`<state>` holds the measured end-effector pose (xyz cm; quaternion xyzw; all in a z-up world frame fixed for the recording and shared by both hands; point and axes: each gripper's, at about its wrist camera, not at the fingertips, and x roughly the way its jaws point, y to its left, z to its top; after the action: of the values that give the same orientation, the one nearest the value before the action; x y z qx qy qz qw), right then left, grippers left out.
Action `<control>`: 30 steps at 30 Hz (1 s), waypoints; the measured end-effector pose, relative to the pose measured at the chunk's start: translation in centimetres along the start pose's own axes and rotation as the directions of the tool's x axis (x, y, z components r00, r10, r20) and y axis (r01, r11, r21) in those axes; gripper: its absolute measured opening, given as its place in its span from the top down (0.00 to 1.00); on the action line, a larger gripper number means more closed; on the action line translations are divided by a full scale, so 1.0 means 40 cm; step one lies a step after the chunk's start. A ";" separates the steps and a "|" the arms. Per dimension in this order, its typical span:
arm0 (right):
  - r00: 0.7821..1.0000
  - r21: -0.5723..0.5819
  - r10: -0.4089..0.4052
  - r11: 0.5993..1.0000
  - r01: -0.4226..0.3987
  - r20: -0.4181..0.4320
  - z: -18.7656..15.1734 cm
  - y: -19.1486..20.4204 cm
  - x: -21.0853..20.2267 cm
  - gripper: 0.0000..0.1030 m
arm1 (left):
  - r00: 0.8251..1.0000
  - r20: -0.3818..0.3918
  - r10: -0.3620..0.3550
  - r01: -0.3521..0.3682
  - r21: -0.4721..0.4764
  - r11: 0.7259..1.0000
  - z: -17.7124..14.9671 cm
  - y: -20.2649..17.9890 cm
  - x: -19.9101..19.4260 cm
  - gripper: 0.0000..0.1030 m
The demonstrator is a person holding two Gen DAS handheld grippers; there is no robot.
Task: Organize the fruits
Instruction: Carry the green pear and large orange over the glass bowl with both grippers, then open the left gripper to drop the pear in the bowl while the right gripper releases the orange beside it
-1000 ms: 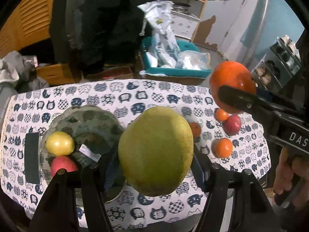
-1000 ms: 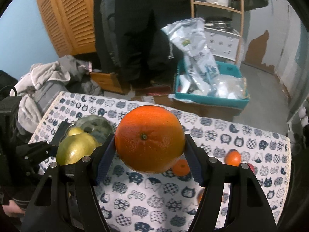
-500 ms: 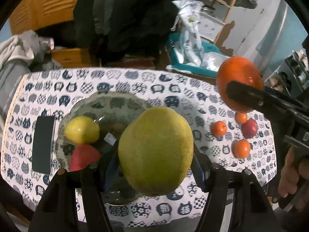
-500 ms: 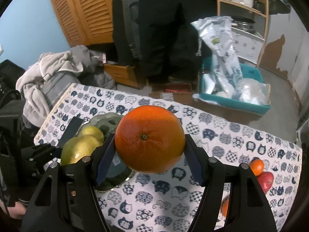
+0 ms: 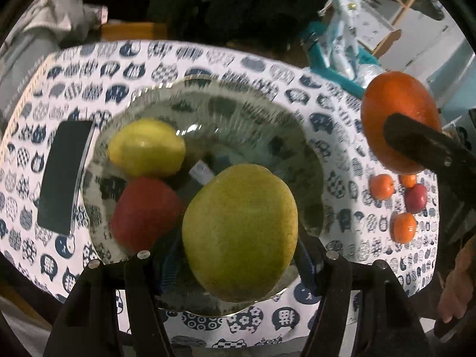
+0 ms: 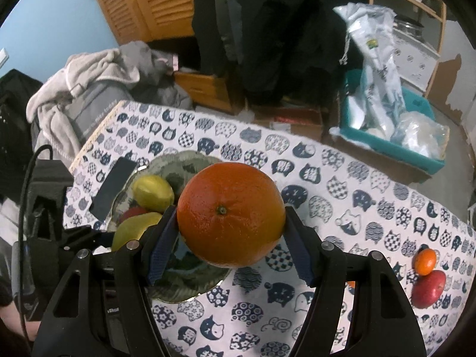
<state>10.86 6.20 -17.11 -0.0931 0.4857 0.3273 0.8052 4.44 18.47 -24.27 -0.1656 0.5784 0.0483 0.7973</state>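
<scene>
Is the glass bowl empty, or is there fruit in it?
Not empty. The glass bowl holds a yellow lemon and a red fruit; the green pear is above it, in the left tool.

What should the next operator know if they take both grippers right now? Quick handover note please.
Left gripper: shut on the green pear, held above the glass bowl.
Right gripper: shut on the large orange, held above the table by the bowl's right edge.
Done: yellow lemon and red fruit sit in the bowl.
Left: put the pear and orange in the bowl, then collect the three small oranges and red apple clustered on the cat-print tablecloth at right.
Note: a dark phone lies just left of the bowl.
</scene>
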 end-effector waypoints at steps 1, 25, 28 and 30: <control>1.000 -0.002 0.004 1.000 -0.004 -0.009 -0.001 0.002 0.009 0.33 | 1.000 -0.015 0.007 -0.007 -0.003 1.000 -0.004 0.005 0.013 0.34; 0.986 -0.043 0.052 0.997 -0.059 -0.158 -0.048 0.055 0.184 0.33 | 0.991 -0.132 -0.016 0.006 -0.078 0.997 -0.048 0.041 0.098 0.35; 0.982 -0.035 0.064 0.997 -0.071 -0.175 -0.055 0.056 0.198 0.33 | 0.992 -0.130 -0.008 -0.001 -0.068 0.998 -0.053 0.037 0.087 0.34; 0.979 -0.028 0.070 0.997 -0.077 -0.189 -0.060 0.056 0.210 0.33 | 0.992 -0.126 -0.001 -0.007 -0.065 0.998 -0.052 0.032 0.079 0.34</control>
<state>10.38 10.46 -25.03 -0.1197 0.5568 0.3549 0.7414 3.24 18.66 -28.06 -0.1934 0.6261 0.0576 0.7532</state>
